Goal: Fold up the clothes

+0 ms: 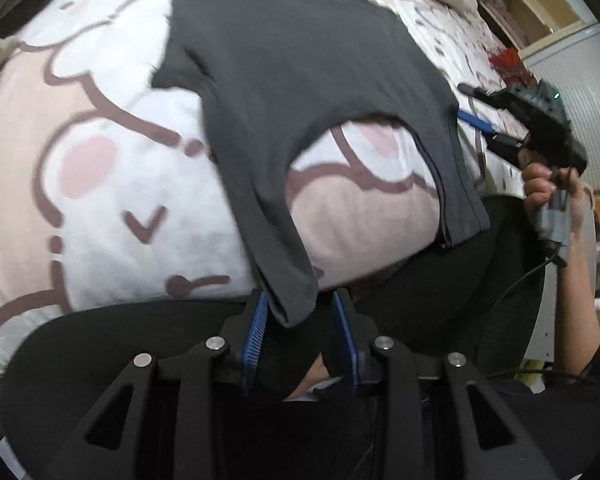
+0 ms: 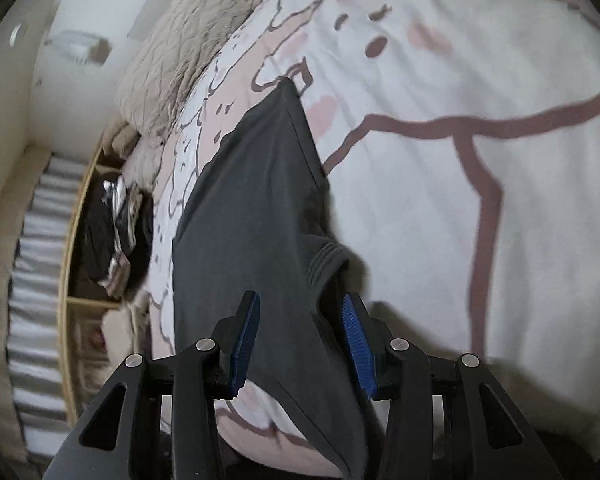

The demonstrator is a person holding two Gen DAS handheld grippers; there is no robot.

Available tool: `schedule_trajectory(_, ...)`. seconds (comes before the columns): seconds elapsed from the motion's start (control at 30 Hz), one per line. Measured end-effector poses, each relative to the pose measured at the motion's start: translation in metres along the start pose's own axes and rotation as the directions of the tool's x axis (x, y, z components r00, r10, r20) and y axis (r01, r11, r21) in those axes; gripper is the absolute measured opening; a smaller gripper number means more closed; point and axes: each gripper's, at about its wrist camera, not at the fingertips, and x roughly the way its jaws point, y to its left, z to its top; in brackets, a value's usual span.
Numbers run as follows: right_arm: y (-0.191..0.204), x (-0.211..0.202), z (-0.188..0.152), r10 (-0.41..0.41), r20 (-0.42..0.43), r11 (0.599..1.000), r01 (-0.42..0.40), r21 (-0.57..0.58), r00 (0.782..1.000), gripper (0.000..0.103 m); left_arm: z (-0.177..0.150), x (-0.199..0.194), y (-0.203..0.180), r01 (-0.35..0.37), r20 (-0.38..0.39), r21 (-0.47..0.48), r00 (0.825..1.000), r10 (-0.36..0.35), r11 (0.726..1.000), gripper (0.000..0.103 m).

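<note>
Between both open jaws hangs the grey T-shirt (image 1: 300, 80); each should close fully on fabric before lifting off the bed (image 1: 100, 200).

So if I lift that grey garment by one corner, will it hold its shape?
Probably not. The grey garment already sags in loose folds between the left claw and the bedsheet, so it looks floppy. It seems thin and light, and would likely drag and bunch rather than slide flat.
</note>
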Motion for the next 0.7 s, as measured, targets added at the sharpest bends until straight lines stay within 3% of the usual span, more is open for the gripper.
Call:
schedule_trajectory(0.07, 0.008, 0.003, 0.001, 0.003, 0.044, 0.999, -0.001, -0.044, 0.999, 0.044, 0.002, -0.008, 0.006, -0.01, 0.031, -0.003, 0.999, 0.01, 1.0, 0.034)
schedule_trajectory(0.13, 0.033, 0.003, -0.005, -0.072, 0.115, 0.971, 0.096, -0.22, 0.991, 0.044, 0.004, -0.012, 0.006, -0.004, 0.05, -0.004, 0.999, 0.004, 1.0, 0.034)
schedule_trajectory(0.17, 0.048, 0.007, -0.012, -0.122, 0.133, 0.935, 0.159, -0.317, 0.984, 0.044, 0.005, -0.012, 0.003, -0.001, 0.059, -0.003, 0.998, 0.001, 1.0, 0.034)
schedule_trajectory(0.33, 0.097, 0.038, -0.05, -0.19, 0.119, 0.792, 0.224, -0.568, 0.975, 0.044, 0.013, -0.02, -0.001, 0.011, 0.093, 0.015, 0.996, -0.012, 1.0, 0.034)
schedule_trajectory(0.43, 0.114, 0.054, -0.075, -0.258, 0.203, 0.693, 0.328, -0.642, 0.944, 0.044, 0.014, -0.021, -0.002, 0.013, 0.105, 0.022, 0.994, -0.015, 1.0, 0.034)
schedule_trajectory(0.5, 0.121, 0.066, -0.094, -0.318, 0.283, 0.609, 0.424, -0.67, 0.905, 0.044, 0.013, -0.023, 0.0, 0.013, 0.111, 0.016, 0.994, -0.015, 1.0, 0.034)
schedule_trajectory(0.57, 0.12, 0.068, -0.112, -0.346, 0.336, 0.564, 0.481, -0.671, 0.876, 0.044, 0.012, -0.026, 0.006, 0.013, 0.118, 0.001, 0.993, -0.013, 1.0, 0.034)
schedule_trajectory(0.6, 0.116, 0.064, -0.114, -0.34, 0.341, 0.579, 0.48, -0.659, 0.877, 0.044, 0.012, -0.027, 0.009, 0.013, 0.124, -0.008, 0.992, -0.012, 1.0, 0.034)
schedule_trajectory(0.67, 0.107, 0.046, -0.113, -0.284, 0.332, 0.681, 0.433, -0.591, 0.9, 0.044, 0.013, -0.03, 0.016, 0.014, 0.136, -0.03, 0.991, -0.01, 0.999, 0.034)
schedule_trajectory(0.7, 0.099, 0.034, -0.106, -0.24, 0.314, 0.757, 0.38, -0.532, 0.918, 0.044, 0.014, -0.032, 0.021, 0.015, 0.144, -0.042, 0.99, -0.009, 0.999, 0.034)
